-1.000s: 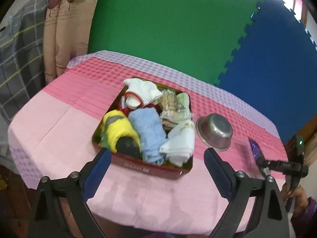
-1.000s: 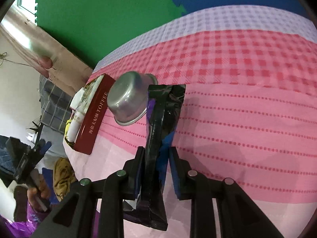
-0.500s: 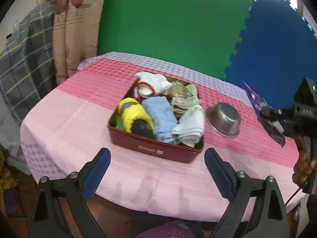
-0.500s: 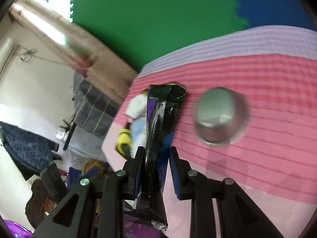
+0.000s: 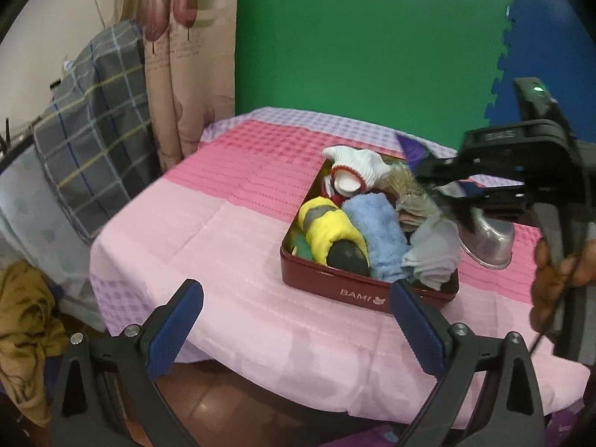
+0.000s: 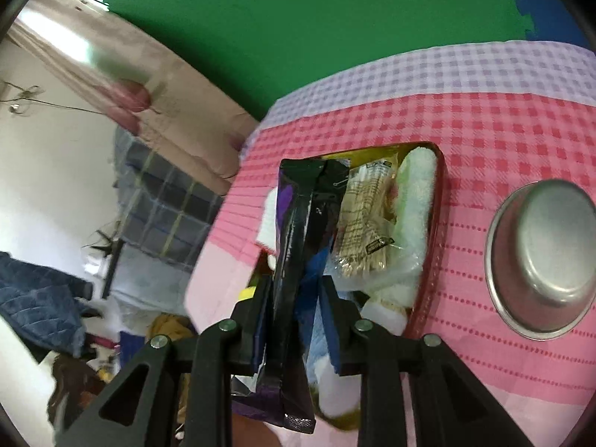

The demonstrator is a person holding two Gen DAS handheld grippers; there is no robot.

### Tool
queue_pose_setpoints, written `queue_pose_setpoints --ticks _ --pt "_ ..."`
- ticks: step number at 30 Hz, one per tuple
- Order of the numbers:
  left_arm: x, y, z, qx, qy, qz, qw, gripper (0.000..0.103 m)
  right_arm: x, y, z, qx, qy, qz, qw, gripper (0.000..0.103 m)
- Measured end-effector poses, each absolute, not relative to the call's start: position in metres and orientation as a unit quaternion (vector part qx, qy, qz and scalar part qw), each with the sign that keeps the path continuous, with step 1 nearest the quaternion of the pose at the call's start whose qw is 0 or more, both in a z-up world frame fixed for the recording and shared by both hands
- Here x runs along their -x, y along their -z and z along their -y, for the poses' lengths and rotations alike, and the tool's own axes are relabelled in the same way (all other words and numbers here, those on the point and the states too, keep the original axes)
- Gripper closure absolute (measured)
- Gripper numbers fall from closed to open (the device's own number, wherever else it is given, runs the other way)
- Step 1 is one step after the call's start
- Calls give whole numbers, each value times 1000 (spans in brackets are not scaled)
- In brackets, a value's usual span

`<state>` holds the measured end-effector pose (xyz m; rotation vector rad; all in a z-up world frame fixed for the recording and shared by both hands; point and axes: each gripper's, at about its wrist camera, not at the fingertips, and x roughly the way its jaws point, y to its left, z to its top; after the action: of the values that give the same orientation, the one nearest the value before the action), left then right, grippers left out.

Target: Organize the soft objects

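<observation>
A glossy black and purple foil snack packet (image 6: pixel 298 257) is clamped upright between the blue-padded fingers (image 6: pixel 331 320) of the right tool (image 6: pixel 294 316), its lower end hanging out below the jaws and its top edge reaching forward over a dark red rectangular tin box (image 5: pixel 367 292) marked BAMI. The box is set on a tabletop covered by a pink and lilac checked cloth (image 5: pixel 231 223). It is packed with soft things: a rolled yellow cloth with grey bands (image 5: pixel 327 231), a folded light blue towel (image 5: pixel 376 234), a white knitted glove with a red cuff (image 5: pixel 354 171), a pale grey folded cloth (image 5: pixel 434 253), and, seen from the right wrist view, a clear crinkled bag of beige items (image 6: pixel 367 223) beside a pale green towel (image 6: pixel 415 201). From the left wrist view the right tool (image 5: pixel 439 182) is seen held above the far right part of the box, with only a purple corner of the packet (image 5: pixel 409 147) visible there. An upturned stainless steel bowl (image 6: pixel 544 260) is seen on the cloth just beside the box on its right. The left tool (image 5: pixel 298 329) is held wide apart and empty at the near edge of the tabletop, short of the box, with one blue pad (image 5: pixel 175 329) at each side of the view.
</observation>
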<state>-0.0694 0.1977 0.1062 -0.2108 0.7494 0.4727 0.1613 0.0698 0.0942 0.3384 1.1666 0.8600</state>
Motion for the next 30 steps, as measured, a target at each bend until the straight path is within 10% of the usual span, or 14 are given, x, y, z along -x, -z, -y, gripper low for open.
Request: queue_pose_setpoints --ticks 16,22,25,30 --pt "59 -94 -192 98 -204 -394 891 1 -141 -99 -95 -97 -380 -499 773 65" --pt "62 -90 -193 136 -167 -376 901 1 -89 -128 -63 11 -378 -364 851 64" --pt "66 -92 -192 158 -149 -356 909 1 -50 -129 -26 44 -352 -249 901 28" --pt "65 -89 -181 159 -136 -351 913 1 -36 -110 2 34 -344 -250 904 23"
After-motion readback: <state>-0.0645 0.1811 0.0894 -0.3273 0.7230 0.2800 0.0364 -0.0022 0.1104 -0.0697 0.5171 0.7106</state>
